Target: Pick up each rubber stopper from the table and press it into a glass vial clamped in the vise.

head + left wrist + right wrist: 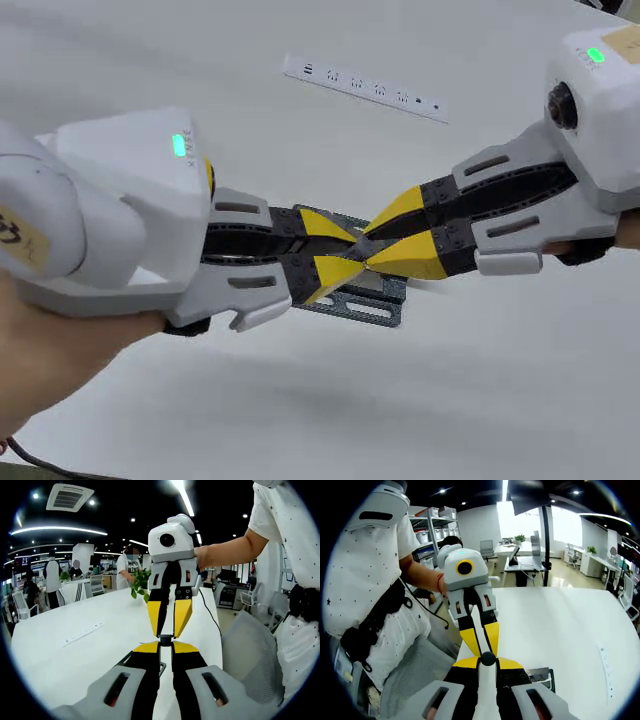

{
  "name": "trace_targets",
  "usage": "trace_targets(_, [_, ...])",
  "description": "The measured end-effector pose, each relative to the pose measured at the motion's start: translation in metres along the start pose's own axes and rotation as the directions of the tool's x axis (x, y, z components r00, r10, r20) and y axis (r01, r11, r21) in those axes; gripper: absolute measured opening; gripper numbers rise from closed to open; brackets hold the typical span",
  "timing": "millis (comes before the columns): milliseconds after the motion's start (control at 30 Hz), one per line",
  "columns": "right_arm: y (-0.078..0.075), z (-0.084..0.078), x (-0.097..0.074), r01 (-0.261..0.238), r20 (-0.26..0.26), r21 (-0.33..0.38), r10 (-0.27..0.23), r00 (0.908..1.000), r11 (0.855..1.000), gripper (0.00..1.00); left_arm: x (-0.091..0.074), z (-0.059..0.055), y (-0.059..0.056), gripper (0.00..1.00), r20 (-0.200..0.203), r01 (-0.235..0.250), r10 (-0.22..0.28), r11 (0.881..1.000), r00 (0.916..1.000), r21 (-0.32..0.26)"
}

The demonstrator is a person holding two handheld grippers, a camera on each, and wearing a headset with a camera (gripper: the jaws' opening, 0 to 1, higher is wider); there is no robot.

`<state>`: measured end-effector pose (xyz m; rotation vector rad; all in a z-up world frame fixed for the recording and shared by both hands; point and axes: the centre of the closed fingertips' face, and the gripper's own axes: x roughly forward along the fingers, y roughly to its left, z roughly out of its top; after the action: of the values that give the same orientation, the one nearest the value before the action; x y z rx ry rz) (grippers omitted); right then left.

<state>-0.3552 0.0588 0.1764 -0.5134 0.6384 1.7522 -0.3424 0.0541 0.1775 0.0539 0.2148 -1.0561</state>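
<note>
Over the vise, head view: the left gripper and the right gripper are seen tip to tip just above it, on the white table. No glass vial can be made out beneath them.
Left gripper view: its own jaws are drawn nearly together. Whether anything is pinched cannot be told. The right gripper is met head-on.
Right gripper view: a small dark round piece, probably a rubber stopper, is clenched between its own yellow tips. It is touched by the ends of the left gripper.
Step in hand: the rubber stopper is best held square in one grip only. The other jaws should be eased clear, the vial mouth found first, and the press made straight down.
</note>
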Motion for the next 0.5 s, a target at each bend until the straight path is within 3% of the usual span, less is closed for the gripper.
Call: trace_targets(500, [0.0034, -0.0028, 0.0021, -0.022, -0.016, 0.0, 0.022, 0.9996, 1.0, 0.07, 0.0017, -0.0038, -0.0045, 0.04, -0.019, 0.02, -0.02, 1.0, 0.9996, 0.01])
